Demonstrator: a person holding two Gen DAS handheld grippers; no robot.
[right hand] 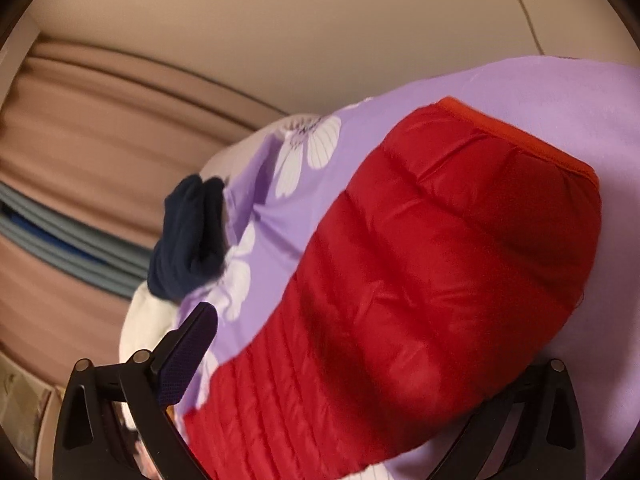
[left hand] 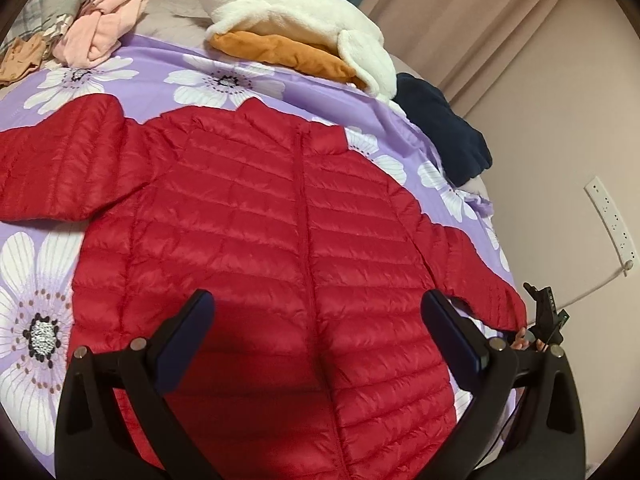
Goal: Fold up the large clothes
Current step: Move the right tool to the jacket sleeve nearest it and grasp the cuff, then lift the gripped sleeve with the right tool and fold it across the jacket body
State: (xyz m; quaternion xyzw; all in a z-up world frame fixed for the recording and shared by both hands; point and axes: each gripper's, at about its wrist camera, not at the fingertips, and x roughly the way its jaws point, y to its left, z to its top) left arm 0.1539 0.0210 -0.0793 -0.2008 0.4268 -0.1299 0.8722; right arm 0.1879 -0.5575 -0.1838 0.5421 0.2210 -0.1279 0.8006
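Note:
A red quilted puffer jacket (left hand: pixel 256 216) lies flat, front up and zipped, on a purple flowered bedspread (left hand: pixel 36 264), with both sleeves spread out. My left gripper (left hand: pixel 318 320) is open and empty, hovering over the jacket's lower half. In the right wrist view, the jacket's right sleeve (right hand: pixel 420 280) fills the frame, its cuff at the top right. My right gripper (right hand: pixel 320 344) is open around the sleeve; one finger (right hand: pixel 188 356) shows at the left, the other is hidden under the sleeve. The right gripper also shows in the left wrist view (left hand: pixel 542 316) by the cuff.
A white fleece garment on an orange one (left hand: pixel 296 28) lies at the head of the bed. A navy garment (left hand: pixel 444 128) lies at the bed's right edge. Pink and plaid clothes (left hand: pixel 100 24) are piled at the far left. A wall with a power strip (left hand: pixel 610 220) is on the right.

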